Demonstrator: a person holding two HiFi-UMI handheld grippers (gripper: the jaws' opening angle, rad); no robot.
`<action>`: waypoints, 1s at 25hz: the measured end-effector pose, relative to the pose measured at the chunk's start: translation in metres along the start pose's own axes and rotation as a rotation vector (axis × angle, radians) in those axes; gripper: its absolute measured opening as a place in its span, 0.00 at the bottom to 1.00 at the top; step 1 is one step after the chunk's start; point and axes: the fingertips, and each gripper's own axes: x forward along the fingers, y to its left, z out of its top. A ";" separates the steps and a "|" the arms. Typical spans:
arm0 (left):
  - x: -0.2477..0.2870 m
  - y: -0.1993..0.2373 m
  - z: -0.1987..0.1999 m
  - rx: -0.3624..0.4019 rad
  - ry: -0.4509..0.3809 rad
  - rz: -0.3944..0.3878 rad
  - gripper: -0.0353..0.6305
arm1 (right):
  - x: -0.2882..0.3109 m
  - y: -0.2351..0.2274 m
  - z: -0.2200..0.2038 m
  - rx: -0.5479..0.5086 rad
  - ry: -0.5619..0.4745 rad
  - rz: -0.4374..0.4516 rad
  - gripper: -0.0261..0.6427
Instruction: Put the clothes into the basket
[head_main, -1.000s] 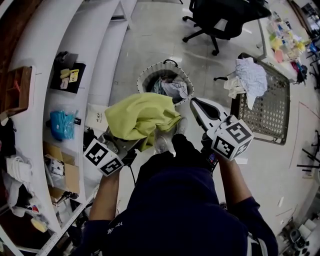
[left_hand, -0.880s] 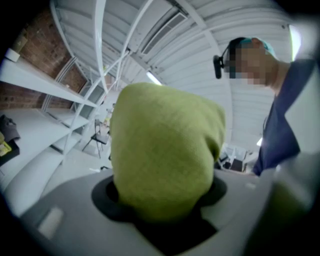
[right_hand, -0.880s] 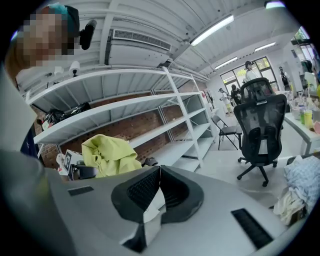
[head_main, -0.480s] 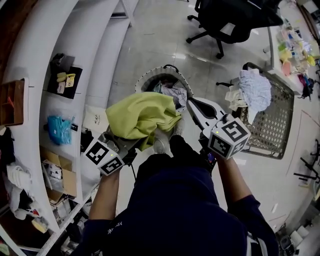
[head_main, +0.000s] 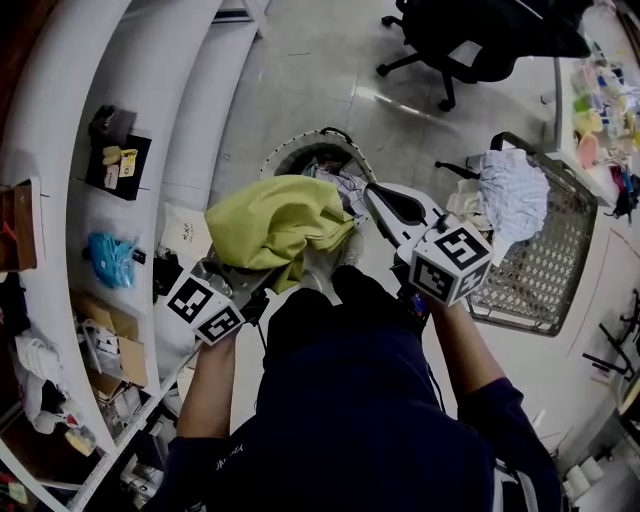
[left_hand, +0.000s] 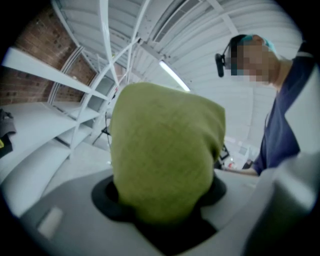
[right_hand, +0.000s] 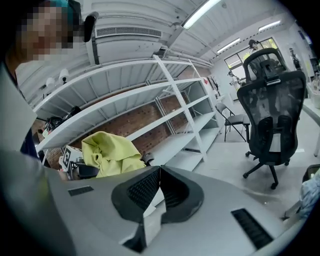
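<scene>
"Green cloth (head_main: 275, 225), who has it?"
"Left gripper (left_hand: 162, 220). Its jaws are clamped on the cloth, which is bunched up over them. Right gripper (right_hand: 160, 175) has its jaws pressed together, nothing between them."
"Cloth versus basket?"
"Held up in the air, not in yet. In the head view it overlaps the near rim of the round basket (head_main: 272, 160) on the floor. Other clothes (head_main: 345, 185) lie inside."
"Further out?"
"White clothes (head_main: 510, 190) on a mesh rack (head_main: 540, 270) to the right, office chair (head_main: 470, 40) beyond, white shelves (head_main: 130, 230) to the left."
</scene>
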 end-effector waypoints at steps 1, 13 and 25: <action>0.005 0.003 -0.002 -0.003 0.008 0.007 0.50 | 0.002 -0.006 0.000 0.002 0.005 0.004 0.05; 0.052 0.066 -0.035 -0.044 0.121 0.017 0.50 | 0.045 -0.061 -0.036 0.073 0.079 -0.027 0.05; 0.086 0.165 -0.127 -0.107 0.316 -0.032 0.50 | 0.110 -0.098 -0.109 0.186 0.150 -0.161 0.05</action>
